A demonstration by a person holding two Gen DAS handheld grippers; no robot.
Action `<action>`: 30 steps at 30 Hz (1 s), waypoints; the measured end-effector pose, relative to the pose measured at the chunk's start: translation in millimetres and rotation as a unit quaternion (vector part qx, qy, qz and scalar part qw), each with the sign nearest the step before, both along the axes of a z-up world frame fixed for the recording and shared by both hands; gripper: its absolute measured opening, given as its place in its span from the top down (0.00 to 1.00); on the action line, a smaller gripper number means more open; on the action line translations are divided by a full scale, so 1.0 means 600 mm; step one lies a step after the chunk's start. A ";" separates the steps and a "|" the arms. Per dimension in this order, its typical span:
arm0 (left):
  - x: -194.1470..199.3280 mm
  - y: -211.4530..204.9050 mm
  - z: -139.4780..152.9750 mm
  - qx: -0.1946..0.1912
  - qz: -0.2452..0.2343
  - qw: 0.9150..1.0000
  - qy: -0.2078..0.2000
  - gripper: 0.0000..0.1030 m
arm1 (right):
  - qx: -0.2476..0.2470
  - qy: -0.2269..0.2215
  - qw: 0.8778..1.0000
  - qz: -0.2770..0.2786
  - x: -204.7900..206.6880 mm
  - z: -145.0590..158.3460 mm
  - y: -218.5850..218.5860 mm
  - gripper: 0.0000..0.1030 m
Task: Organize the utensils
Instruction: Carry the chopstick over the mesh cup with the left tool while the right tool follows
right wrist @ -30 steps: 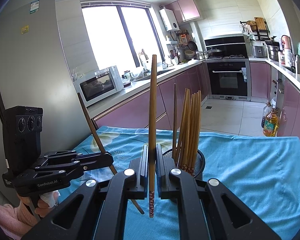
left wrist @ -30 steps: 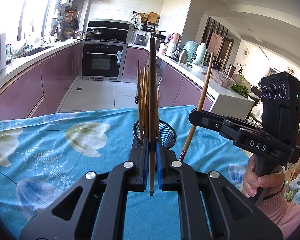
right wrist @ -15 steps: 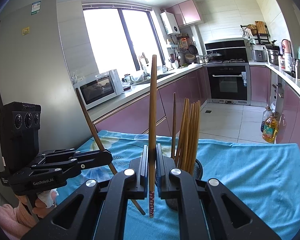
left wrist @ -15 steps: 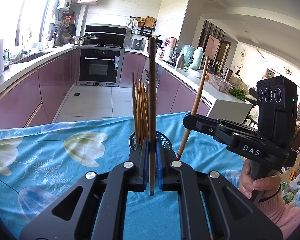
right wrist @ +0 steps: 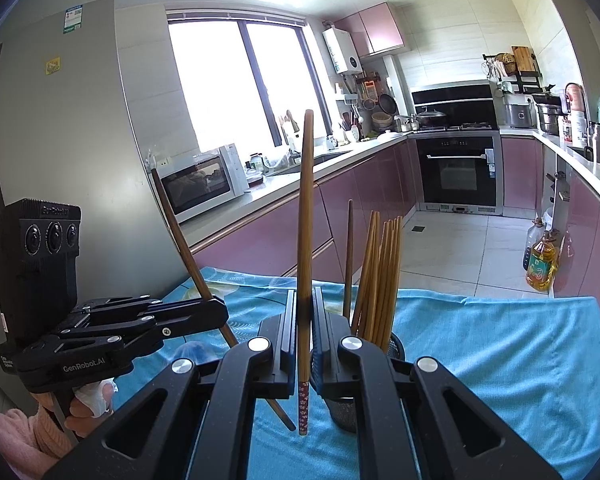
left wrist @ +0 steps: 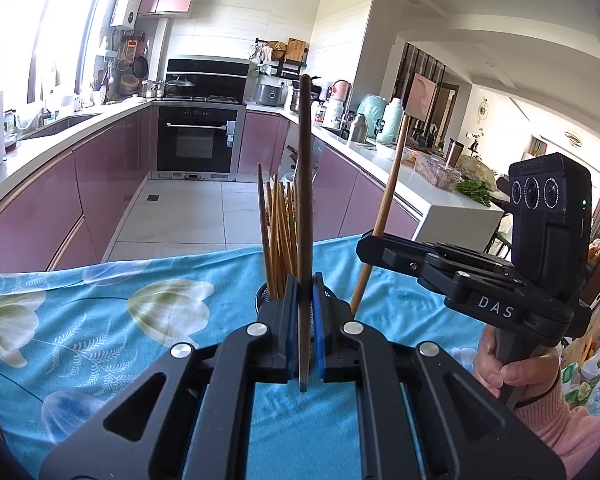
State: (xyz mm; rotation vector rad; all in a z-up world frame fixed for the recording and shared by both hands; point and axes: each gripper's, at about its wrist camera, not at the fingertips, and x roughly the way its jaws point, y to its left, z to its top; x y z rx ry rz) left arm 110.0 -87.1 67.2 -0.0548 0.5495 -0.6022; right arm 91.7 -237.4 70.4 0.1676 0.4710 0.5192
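My left gripper (left wrist: 303, 292) is shut on a dark brown chopstick (left wrist: 304, 184), held upright. My right gripper (right wrist: 305, 308) is shut on a lighter chopstick (right wrist: 305, 216) with a patterned red end, also upright. A black mesh holder (right wrist: 394, 346) with several wooden chopsticks (right wrist: 380, 276) stands on the blue floral cloth (right wrist: 500, 344), just right of my right gripper. In the left wrist view the holder (left wrist: 265, 296) sits directly behind my left fingers. The right gripper (left wrist: 368, 242) with its chopstick (left wrist: 384, 208) shows to the right there; the left gripper (right wrist: 216, 310) shows at left in the right wrist view.
The table with the blue cloth (left wrist: 100, 312) stands in a kitchen with pink cabinets (left wrist: 80, 200), an oven (left wrist: 198, 144) and a counter with jars (left wrist: 364, 124). A fridge (right wrist: 72, 140) is at left, an oil bottle (right wrist: 542, 260) on the floor.
Both grippers have risen and tilted so the holder sits lower and partly behind the fingers. Each still grips its chopstick upright.
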 end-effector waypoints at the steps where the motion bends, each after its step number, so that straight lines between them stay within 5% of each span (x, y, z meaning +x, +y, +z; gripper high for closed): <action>1: 0.001 0.001 0.002 -0.001 0.000 1.000 0.000 0.93 | 0.000 -0.001 1.000 0.000 0.000 0.001 0.000 0.94; 30: 0.019 -0.012 0.044 -0.009 0.002 1.000 -0.023 0.93 | 0.005 -0.011 1.000 -0.004 0.015 0.015 -0.007 0.94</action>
